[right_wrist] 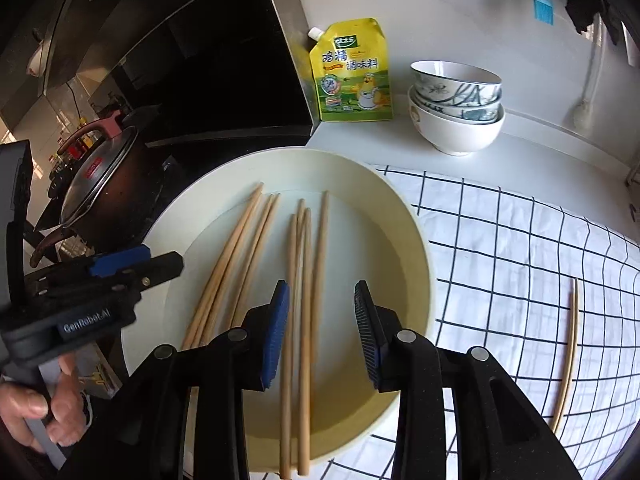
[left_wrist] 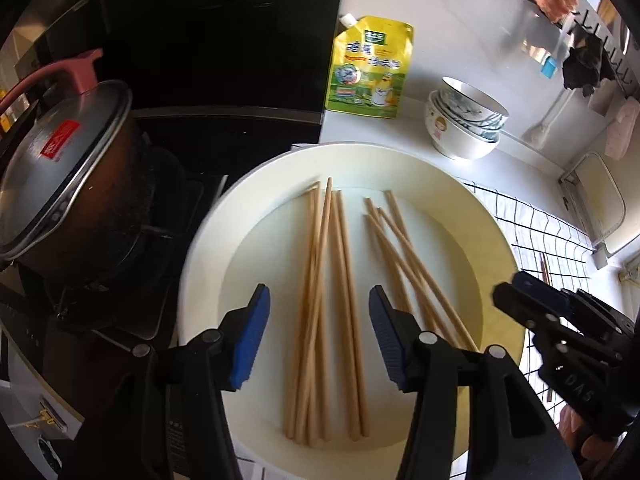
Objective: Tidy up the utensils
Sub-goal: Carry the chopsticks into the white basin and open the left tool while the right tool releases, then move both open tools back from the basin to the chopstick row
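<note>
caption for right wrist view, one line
Open right gripper above chopsticks in cream plate; two more chopsticks on checked cloth.

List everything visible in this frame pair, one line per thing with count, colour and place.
chopsticks in the plate: about eight, light wood, two loose bunches lying lengthwise
plate: one, cream, large and round, partly on the cloth beside the stove
chopsticks on the cloth: one pair, light wood, right of the plate
cloth: one, white with black grid, on the counter
bowls: a stack, white with blue-grey pattern, behind the plate
seasoning pouch: one, yellow-green, upright against the wall
pot: one, dark with metal lid and pink handle, on the stove
brush: one, blue, hanging on the wall
left gripper: black, blue pads, open above the plate
right gripper: black, blue pads, open above the plate
</note>
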Demonstrator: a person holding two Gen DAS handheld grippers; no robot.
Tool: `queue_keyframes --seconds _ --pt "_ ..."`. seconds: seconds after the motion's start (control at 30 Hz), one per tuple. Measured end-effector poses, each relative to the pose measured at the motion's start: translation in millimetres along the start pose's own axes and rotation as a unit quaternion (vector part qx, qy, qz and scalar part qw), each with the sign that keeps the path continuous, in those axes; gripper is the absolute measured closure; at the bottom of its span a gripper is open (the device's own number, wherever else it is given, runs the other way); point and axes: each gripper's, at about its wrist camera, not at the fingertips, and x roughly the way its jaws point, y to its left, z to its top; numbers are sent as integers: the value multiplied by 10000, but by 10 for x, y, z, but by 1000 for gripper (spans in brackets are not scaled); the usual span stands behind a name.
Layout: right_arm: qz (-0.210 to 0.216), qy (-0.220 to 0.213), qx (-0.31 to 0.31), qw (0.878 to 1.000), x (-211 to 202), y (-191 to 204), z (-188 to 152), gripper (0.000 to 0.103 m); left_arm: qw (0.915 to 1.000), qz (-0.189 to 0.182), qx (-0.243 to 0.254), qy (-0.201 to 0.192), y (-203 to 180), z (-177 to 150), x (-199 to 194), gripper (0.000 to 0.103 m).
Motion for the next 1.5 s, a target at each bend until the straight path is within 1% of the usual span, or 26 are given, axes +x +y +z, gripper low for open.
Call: queue_keyframes --seconds 0.07,0.3,0.53,0.7,0.87,0.97,1.07,1.2,1.33,1.5 --pt "-25 -20 43 10000 -31 -29 -24 70 10000 1 -32 7 35 -22 -16 47" --pt "-72 -52 142 9999 -131 -73 -109 70 10000 -39 -6 22 34 -85 -63 45" --pt "-123 -174 250 9995 -302 -140 -200 70 9998 -141 163 -56 -124 -119 -187 44" --pt "-181 -240 314 9991 -425 -219 -264 70 9991 -254 314 -107 -315 -145 -268 43" --pt "-263 -322 392 9984 -581 -356 -342 70 9981 -379 469 -157 -563 -175 -342 43" --pt "-333 -389 465 9976 -694 -478 -397 68 9970 -456 590 -201 -750 -200 -389 43" --pt "-415 -443 552 9966 -809 -625 -473 68 9960 -525 685 -217 -941 -237 -411 42" --pt "-556 -488 685 9949 -958 -849 -601 68 9944 -641 813 -220 -1209 -300 -439 42" --pt "-722 -488 871 9924 -1100 -1118 -770 66 9919 -774 985 -232 -1515 -368 -471 38" --pt "-909 -457 1113 9886 -1238 -1450 -988 66 9878 -968 1201 -197 -1919 -458 -456 37"
